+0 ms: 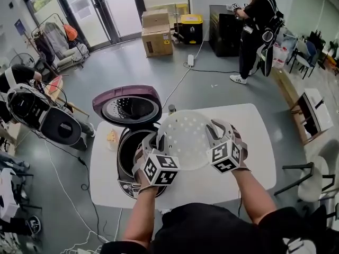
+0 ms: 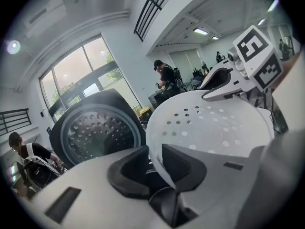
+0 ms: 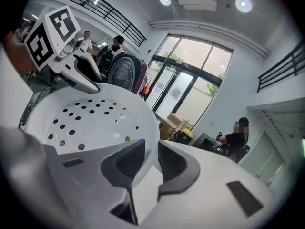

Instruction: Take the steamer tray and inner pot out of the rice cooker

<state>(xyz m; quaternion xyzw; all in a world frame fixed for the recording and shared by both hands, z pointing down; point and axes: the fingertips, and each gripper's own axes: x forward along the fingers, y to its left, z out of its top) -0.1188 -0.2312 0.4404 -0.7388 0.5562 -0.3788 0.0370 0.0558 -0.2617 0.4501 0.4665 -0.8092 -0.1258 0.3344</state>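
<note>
The white perforated steamer tray [image 1: 185,138] hangs in the air over the white table, to the right of the open rice cooker [image 1: 132,152]. My left gripper [image 1: 157,142] is shut on the tray's left rim [image 2: 155,161], and my right gripper [image 1: 214,132] is shut on its right rim [image 3: 150,149]. The tray's holed floor [image 3: 81,120] shows between the two grippers. The cooker's purple lid [image 1: 127,106] stands raised, its holed inner plate [image 2: 95,132] facing me. The dark inner pot [image 1: 130,150] sits inside the cooker, partly hidden by my left gripper.
The white table [image 1: 254,152] carries the cooker at its left end. A small yellow thing [image 1: 112,137] lies by the cooker's left side. Cardboard boxes [image 1: 157,33] and a person [image 1: 257,25] stand far behind. A cable [image 1: 180,81] runs across the floor.
</note>
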